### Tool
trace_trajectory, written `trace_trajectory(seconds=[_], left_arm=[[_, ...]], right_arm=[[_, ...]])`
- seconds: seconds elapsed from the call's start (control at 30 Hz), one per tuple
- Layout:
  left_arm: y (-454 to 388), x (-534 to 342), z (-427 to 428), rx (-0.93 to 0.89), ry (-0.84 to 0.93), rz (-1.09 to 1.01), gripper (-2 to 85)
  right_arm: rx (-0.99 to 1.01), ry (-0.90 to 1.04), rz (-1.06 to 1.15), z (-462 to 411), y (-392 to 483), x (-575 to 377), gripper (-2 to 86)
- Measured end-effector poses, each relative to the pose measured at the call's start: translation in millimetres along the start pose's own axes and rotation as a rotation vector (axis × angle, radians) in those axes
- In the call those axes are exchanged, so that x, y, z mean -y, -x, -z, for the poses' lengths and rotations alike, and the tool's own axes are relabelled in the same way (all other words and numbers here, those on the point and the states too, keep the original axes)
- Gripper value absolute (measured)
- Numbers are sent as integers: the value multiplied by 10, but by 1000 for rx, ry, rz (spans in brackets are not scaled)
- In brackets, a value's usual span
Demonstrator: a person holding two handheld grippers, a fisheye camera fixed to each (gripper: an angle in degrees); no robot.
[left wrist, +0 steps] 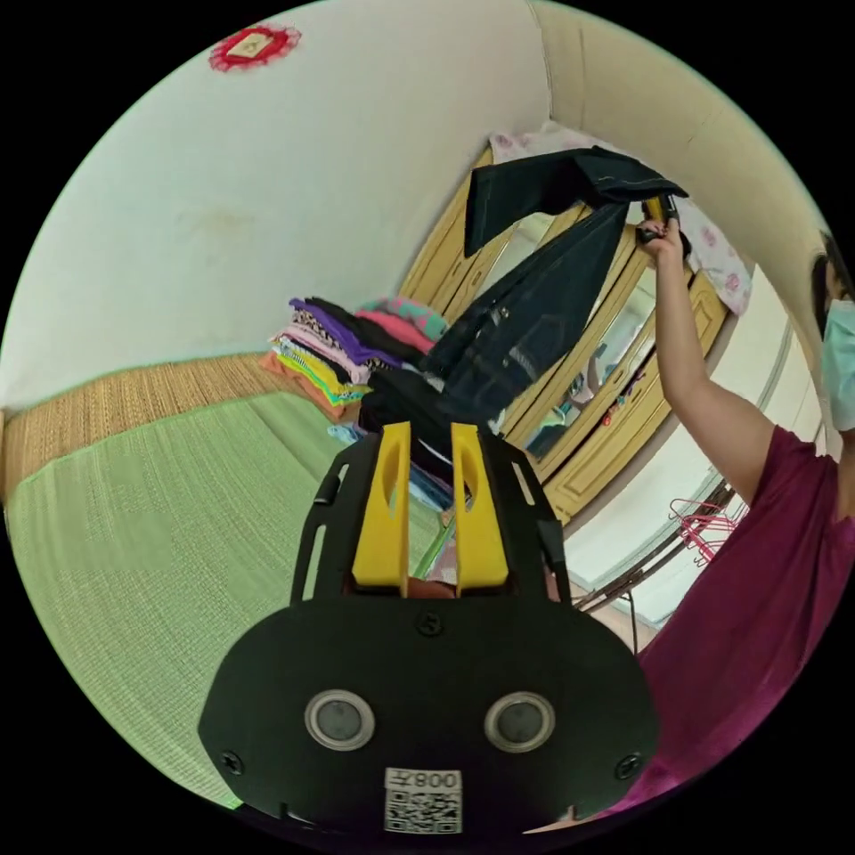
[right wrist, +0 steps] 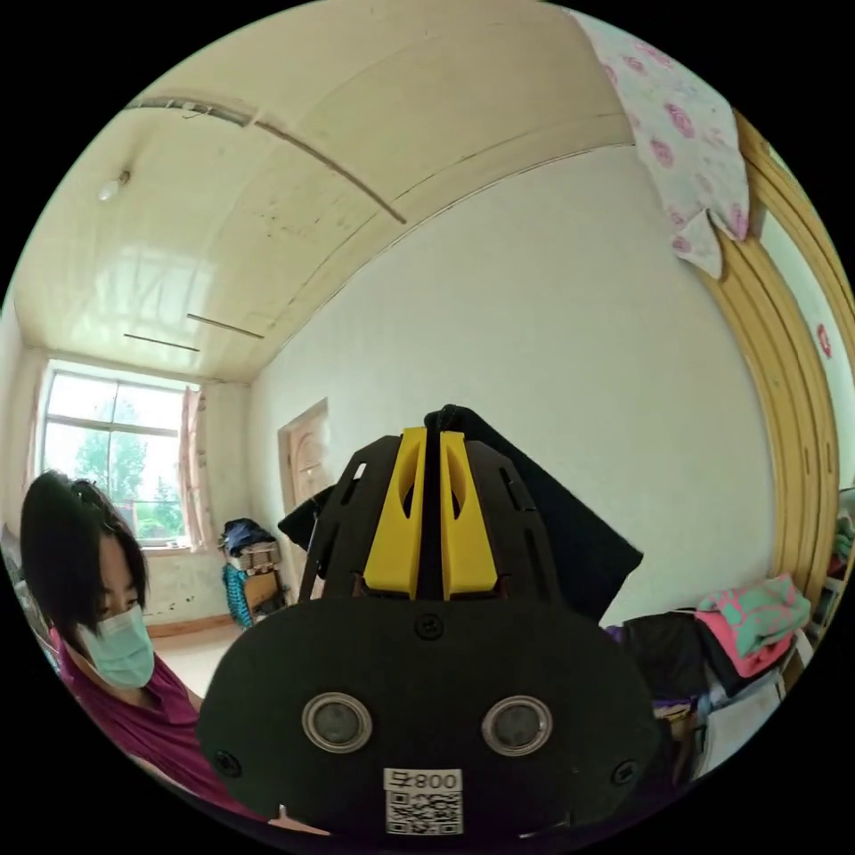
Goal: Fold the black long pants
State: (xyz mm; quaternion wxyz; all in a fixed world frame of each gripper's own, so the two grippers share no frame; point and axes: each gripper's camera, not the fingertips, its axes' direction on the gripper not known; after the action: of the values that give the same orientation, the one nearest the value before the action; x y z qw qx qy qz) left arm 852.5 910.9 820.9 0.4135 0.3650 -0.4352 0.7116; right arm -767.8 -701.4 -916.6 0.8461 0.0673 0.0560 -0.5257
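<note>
Right gripper [right wrist: 430, 438] dangles black pants [left wrist: 525, 303], seemingly waistband-down.

Lighting: bright, even daylight from window [right wrist: 107, 454] left of the claw; soft shadows; sharp focus; strong fisheye bending at edges

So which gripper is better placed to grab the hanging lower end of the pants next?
Probably the left gripper: its jaws are open and free just below the hanging black pants, while the right gripper is shut on their upper end.
</note>
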Motion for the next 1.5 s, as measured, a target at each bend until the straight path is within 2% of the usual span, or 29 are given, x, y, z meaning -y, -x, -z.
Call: trace_trajectory(seconds=[0.13,0.23,0.3,0.43,0.5,0.6,0.73,0.9,1.1,1.23,1.33,1.43,1.5], left_arm=[[-69,-171,1050,81,-36,-59,98],[45,-560,1850,143,-13,-40,59],[243,-999,2468,155,-10,46,23],[606,-1701,3360,196,-39,261,19],[743,-2136,3946,106,-164,327,37],[791,-2455,4369,109,-200,372,77],[782,-2523,4570,161,-202,357,109],[788,-2237,4643,331,-170,289,130],[810,-2033,4571,283,-142,244,136],[749,-2035,4514,325,-104,249,136],[780,-2132,4512,339,-62,285,110],[788,-2329,4668,343,-80,291,34],[834,-2499,4823,409,-77,331,17]], right_arm=[[188,100,-90,-718,413,-445,15],[314,206,-137,-1308,740,-1004,15],[394,281,-172,-1708,950,-1359,14],[539,412,-241,-2626,1429,-2125,14],[592,448,-265,-2977,1604,-2365,14],[658,507,-248,-3449,1952,-2612,14],[677,573,-176,-3919,2398,-2775,15],[682,585,-182,-4258,2588,-2904,16],[648,588,-180,-4566,2719,-3084,16],[632,619,-192,-4817,2801,-3332,16],[635,653,-233,-4987,2819,-3581,16],[630,675,-282,-5106,2775,-3824,16],[631,674,-320,-5156,2724,-3959,16]])
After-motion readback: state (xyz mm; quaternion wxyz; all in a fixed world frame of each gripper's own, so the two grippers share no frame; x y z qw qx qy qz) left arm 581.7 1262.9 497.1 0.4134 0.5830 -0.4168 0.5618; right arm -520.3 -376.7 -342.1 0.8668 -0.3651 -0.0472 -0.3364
